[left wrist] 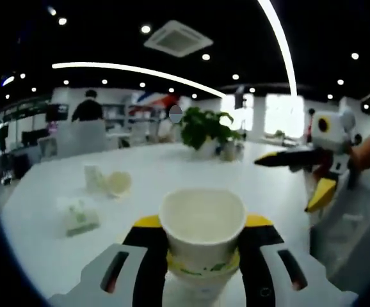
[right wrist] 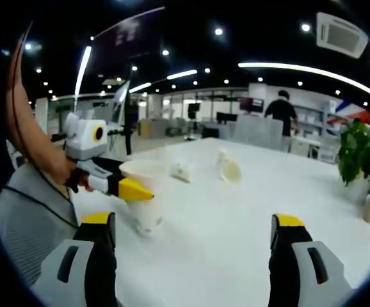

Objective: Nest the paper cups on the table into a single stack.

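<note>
Both views are evenly lit from overhead by round ceiling spots (left wrist: 146, 29) and long light strips (left wrist: 134, 69), which are blown out to pure white. A bright window (left wrist: 283, 115) is overexposed in the left gripper view. The white table (right wrist: 249, 192) is washed out by glare, and only faint, soft shadows are cast on it. Straight lines are bent strongly toward the edges by the fisheye lens. Both pictures are soft; the cup (left wrist: 202, 235) is slightly blurred, and distant furniture and people are rendered without fine detail.
</note>
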`<state>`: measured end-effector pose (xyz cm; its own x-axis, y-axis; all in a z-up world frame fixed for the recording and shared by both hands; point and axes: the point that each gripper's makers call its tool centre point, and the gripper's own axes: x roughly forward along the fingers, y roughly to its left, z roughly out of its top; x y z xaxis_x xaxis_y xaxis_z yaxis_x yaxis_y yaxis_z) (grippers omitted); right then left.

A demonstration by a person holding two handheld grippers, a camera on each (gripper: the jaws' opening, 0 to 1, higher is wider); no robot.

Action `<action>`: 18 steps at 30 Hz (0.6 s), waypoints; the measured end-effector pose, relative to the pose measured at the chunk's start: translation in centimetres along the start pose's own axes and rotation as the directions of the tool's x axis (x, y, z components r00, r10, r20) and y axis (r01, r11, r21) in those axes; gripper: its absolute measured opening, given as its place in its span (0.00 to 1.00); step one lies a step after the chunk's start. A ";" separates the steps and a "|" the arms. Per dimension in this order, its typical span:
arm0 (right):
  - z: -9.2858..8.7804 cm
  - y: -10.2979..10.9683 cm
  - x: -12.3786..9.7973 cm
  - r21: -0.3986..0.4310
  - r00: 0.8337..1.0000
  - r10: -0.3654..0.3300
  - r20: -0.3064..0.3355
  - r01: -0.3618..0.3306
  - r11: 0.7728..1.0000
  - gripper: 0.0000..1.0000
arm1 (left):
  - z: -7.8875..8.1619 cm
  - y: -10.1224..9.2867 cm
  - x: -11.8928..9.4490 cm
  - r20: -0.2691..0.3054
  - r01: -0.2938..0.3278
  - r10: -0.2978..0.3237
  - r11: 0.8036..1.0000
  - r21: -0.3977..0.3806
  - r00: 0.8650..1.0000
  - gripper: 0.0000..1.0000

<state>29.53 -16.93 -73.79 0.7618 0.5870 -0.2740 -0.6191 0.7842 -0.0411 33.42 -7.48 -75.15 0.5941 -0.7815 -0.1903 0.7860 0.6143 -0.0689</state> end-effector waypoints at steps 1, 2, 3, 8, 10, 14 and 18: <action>0.0 0.0 0.0 -0.001 1.000 0.000 -0.001 0.000 1.000 0.99 | 0.0 0.0 0.0 -0.004 0.000 0.000 1.000 0.002 1.000 0.45; 0.0 0.0 0.0 -0.001 1.000 0.000 -0.001 0.000 1.000 0.99 | 0.0 0.1 0.0 -0.008 -0.004 0.004 1.000 0.010 1.000 0.48; 0.0 0.0 0.0 0.000 1.000 0.000 0.000 0.000 1.000 0.99 | -0.3 0.3 0.1 -0.027 -0.009 0.010 1.000 0.004 1.000 0.50; -0.1 0.0 0.0 0.000 1.000 -0.001 -0.002 0.001 1.000 0.99 | -0.1 0.3 0.1 -0.033 0.007 -0.008 1.000 -0.015 0.999 0.61; 0.0 0.0 0.0 0.002 1.000 -0.001 -0.001 0.001 1.000 0.99 | 0.4 0.5 0.0 -0.029 0.003 -0.004 0.999 -0.033 1.000 0.68; 0.0 0.0 0.0 0.002 1.000 -0.002 0.001 0.002 1.000 0.99 | 2.0 1.0 -0.5 -0.002 0.001 -0.001 0.999 -0.033 1.000 0.77; 0.1 0.1 0.0 0.000 1.000 0.001 0.003 -0.001 1.000 0.99 | 3.9 1.9 -1.9 0.019 -0.007 0.008 0.999 -0.050 1.000 0.80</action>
<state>29.52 -16.84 -73.70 0.7616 0.5888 -0.2708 -0.6201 0.7835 -0.0406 34.40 -5.24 -71.08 0.6039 -0.7783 -0.1720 0.7720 0.6248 -0.1164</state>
